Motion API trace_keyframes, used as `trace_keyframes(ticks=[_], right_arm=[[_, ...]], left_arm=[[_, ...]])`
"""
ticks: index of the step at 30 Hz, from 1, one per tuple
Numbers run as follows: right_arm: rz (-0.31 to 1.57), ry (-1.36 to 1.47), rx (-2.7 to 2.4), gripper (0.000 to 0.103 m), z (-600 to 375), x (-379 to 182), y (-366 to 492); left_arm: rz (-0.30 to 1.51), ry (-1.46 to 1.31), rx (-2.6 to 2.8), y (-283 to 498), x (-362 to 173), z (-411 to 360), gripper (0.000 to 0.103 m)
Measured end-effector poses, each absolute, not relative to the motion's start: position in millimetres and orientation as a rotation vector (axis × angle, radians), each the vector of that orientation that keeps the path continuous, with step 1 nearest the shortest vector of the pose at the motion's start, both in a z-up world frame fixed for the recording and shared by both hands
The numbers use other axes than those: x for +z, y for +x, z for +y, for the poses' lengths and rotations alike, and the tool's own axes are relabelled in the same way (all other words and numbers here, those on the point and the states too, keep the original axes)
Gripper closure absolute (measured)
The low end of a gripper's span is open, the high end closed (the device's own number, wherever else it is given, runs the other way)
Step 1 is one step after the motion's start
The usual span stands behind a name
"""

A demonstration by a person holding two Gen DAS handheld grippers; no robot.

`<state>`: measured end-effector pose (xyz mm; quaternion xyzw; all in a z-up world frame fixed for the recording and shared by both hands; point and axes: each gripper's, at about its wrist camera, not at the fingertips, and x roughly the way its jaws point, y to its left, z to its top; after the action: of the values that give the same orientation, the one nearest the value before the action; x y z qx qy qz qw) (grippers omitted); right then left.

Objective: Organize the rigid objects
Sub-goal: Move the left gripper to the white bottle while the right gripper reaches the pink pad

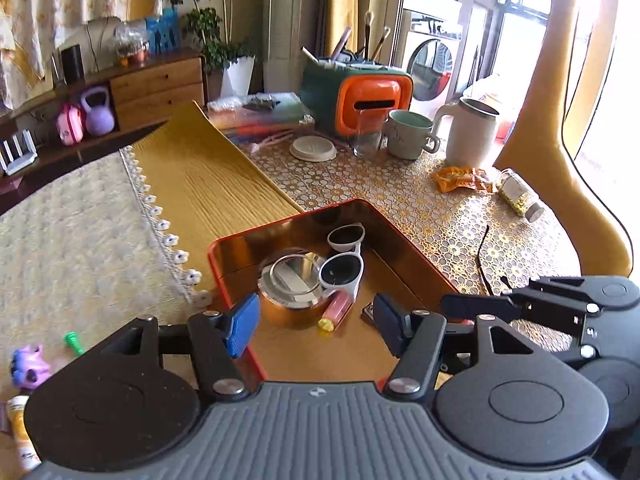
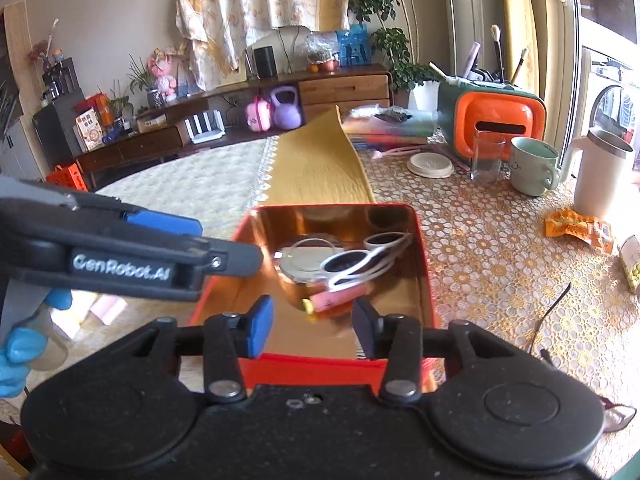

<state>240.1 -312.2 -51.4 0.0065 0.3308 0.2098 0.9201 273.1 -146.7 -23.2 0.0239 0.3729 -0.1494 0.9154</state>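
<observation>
A red tin box [image 1: 384,220] [image 2: 424,264] with a shiny gold inside stands on the patterned table. In it lie white sunglasses [image 1: 344,264] [image 2: 360,260], a round metal-lidded tin [image 1: 290,292] [image 2: 304,264] and a pink tube [image 1: 338,310] [image 2: 340,298]. My left gripper [image 1: 314,326] is open and empty over the box's near end. My right gripper [image 2: 312,330] is open and empty just above the box's near wall. The right gripper also shows in the left wrist view [image 1: 472,306], and the left gripper in the right wrist view [image 2: 200,248].
On the table stand an orange and green case [image 1: 360,96], a glass [image 1: 366,136], a green mug [image 1: 408,134], a white jug [image 1: 468,136], a white lid [image 1: 312,148], a snack wrapper [image 1: 460,178], a pill bottle [image 1: 520,194] and a black cable [image 1: 482,256]. A yellow chair back [image 1: 208,180] is at left.
</observation>
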Motion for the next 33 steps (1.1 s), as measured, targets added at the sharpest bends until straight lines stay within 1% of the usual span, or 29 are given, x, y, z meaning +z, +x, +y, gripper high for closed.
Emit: trace_keyframes(ticks=[2, 4, 10, 12, 17, 19, 25, 28, 33], right_arm=[[0.682, 0.029, 0.446, 0.057, -308, -48, 234], [0.681, 0.031, 0.457, 0.057, -302, -46, 228], [0.672, 0.029, 0.483, 0.048, -284, -40, 208], [0.662, 0.018, 0.494, 0.042, -276, -38, 200], [0.641, -0.015, 0.530, 0.038, -255, -35, 184], [0.638, -0.024, 0.544, 0.035, -247, -35, 180], [0.632, -0.040, 0.595, 0.029, -221, -35, 174], [0.624, -0.053, 0.622, 0.023, -206, -35, 171], [0.612, -0.076, 0.672, 0.010, -184, -38, 169]], left_arm=[[0.757, 0.052, -0.304, 263, -20, -139, 0.040], [0.747, 0.053, -0.299, 252, -19, -131, 0.034], [0.726, 0.042, -0.283, 225, -16, -103, 0.034], [0.720, 0.038, -0.265, 216, -15, -92, 0.034], [0.715, 0.015, -0.220, 197, -17, -60, 0.034], [0.713, 0.008, -0.198, 190, -18, -47, 0.030], [0.697, 0.006, -0.119, 172, -21, -10, 0.027], [0.690, -0.001, -0.077, 165, -23, 7, 0.021], [0.687, -0.018, -0.014, 158, -29, 31, 0.018]])
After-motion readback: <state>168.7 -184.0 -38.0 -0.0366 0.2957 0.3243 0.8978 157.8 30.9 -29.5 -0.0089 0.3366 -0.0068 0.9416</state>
